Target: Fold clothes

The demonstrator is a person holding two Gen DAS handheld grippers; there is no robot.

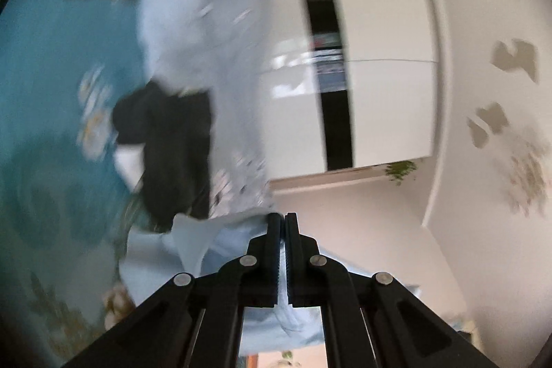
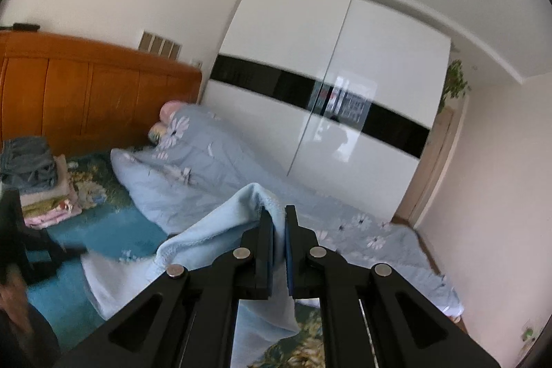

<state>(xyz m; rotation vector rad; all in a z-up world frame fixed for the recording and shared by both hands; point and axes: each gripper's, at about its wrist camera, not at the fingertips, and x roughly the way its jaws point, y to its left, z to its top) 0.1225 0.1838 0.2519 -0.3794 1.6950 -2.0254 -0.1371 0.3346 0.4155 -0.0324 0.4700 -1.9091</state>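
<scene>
Left wrist view is motion-blurred and rolled sideways; bed [image 1: 51,64] and wardrobe [image 1: 379,57] smear. Left tongs [image 1: 282,217] point level, clamped shut on a light-blue fleecy blanket [image 1: 193,244]. Right tongs [image 2: 278,212], tilted slightly down, pinch the same blanket [image 2: 214,230] above the bed [image 2: 103,230]. 1 folded pile [image 2: 41,188] near the headboard [image 2: 86,92].
</scene>
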